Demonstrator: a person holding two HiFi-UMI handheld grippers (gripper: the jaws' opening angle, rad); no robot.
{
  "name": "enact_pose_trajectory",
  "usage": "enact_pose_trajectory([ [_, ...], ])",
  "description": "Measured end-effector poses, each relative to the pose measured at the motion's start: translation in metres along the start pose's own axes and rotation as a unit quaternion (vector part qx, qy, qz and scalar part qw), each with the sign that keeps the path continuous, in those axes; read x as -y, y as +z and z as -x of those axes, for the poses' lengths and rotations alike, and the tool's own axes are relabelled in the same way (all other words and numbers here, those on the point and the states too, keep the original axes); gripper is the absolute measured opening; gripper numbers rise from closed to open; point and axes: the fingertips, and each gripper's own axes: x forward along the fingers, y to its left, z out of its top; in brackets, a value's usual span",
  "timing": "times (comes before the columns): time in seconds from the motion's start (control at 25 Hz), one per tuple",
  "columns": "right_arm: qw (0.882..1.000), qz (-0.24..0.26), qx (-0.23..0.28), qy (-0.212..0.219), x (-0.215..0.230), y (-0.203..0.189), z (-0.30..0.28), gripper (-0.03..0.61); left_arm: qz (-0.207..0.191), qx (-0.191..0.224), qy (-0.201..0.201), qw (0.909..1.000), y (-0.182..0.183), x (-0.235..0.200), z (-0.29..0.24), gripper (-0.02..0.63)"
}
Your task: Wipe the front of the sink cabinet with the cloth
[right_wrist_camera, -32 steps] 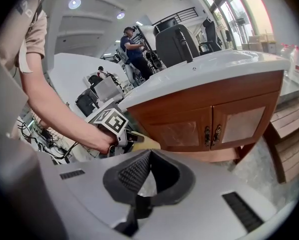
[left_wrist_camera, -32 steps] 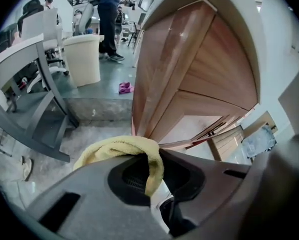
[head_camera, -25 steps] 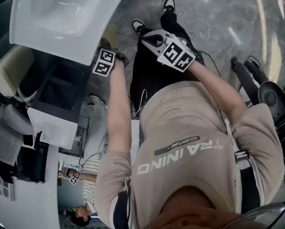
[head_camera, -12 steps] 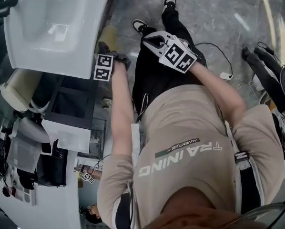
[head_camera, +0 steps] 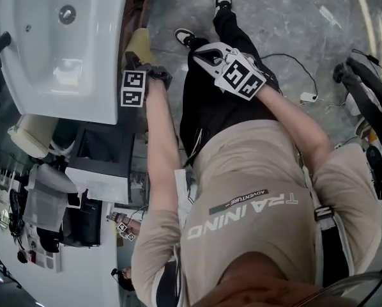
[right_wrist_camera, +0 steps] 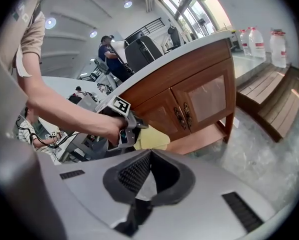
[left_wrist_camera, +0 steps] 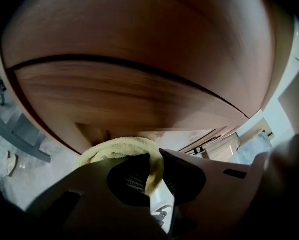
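My left gripper [head_camera: 138, 61] is shut on a yellow cloth [head_camera: 140, 43], which it holds against the wooden front of the sink cabinet [right_wrist_camera: 189, 91]. In the left gripper view the cloth [left_wrist_camera: 120, 148] bulges past the closed jaws, close to the brown cabinet door [left_wrist_camera: 134, 89]. The right gripper view shows the left gripper [right_wrist_camera: 127, 129] and the cloth [right_wrist_camera: 152, 138] at the cabinet's left door. My right gripper [head_camera: 204, 55] is held away from the cabinet over the person's legs; its jaws are closed with nothing between them [right_wrist_camera: 148, 156].
A white sink basin [head_camera: 57, 43] tops the cabinet. The floor [head_camera: 287, 18] is grey stone with a cable and a white plug [head_camera: 308, 97]. Wooden benches [right_wrist_camera: 269, 99] and water bottles [right_wrist_camera: 279, 46] stand beyond the cabinet. A dark chair [head_camera: 370, 101] is at the right.
The head view has swung so more of the basin shows. My left gripper with the cloth has shifted a little along the cabinet front. The right gripper has stayed put.
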Motion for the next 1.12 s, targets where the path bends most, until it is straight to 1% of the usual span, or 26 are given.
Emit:
enact_pose_trajectory([
  [0.2, 1.000, -0.012, 0.004, 0.000, 0.024, -0.008, 0.013, 0.012, -0.001, 0.013, -0.007, 0.9999, -0.001, 0.034, -0.012, 0.043],
  [0.36, 1.000, -0.025, 0.005, -0.006, 0.051, -0.009, 0.029, 0.012, -0.025, 0.013, -0.017, 0.9995, -0.001, 0.070, -0.022, 0.043],
  [0.56, 0.999, -0.043, 0.013, -0.021, 0.085, -0.010, 0.054, 0.012, -0.030, 0.017, -0.018, 0.9992, -0.005, 0.111, -0.031, 0.043],
  [0.64, 0.999, -0.045, 0.014, -0.021, 0.093, -0.009, 0.062, 0.012, -0.031, 0.018, -0.008, 0.9993, -0.005, 0.119, -0.031, 0.043],
  [0.76, 0.998, -0.049, 0.015, -0.021, 0.109, -0.007, 0.070, 0.012, -0.017, 0.018, 0.003, 0.9997, -0.007, 0.127, -0.031, 0.043],
  [0.88, 0.998, -0.055, 0.016, -0.022, 0.125, -0.005, 0.074, 0.012, -0.031, 0.004, -0.002, 0.9995, -0.013, 0.142, -0.039, 0.043],
  [0.92, 0.998, -0.056, 0.016, -0.020, 0.129, -0.004, 0.074, 0.012, -0.027, 0.001, 0.000, 0.9996, -0.015, 0.145, -0.042, 0.043],
  [1.04, 0.998, -0.057, 0.017, -0.017, 0.141, -0.002, 0.077, 0.012, 0.013, 0.008, 0.020, 0.9997, -0.017, 0.147, -0.047, 0.043],
  [1.12, 0.998, -0.060, 0.017, -0.017, 0.149, 0.000, 0.079, 0.012, 0.017, 0.010, 0.028, 0.9994, -0.019, 0.149, -0.050, 0.043],
])
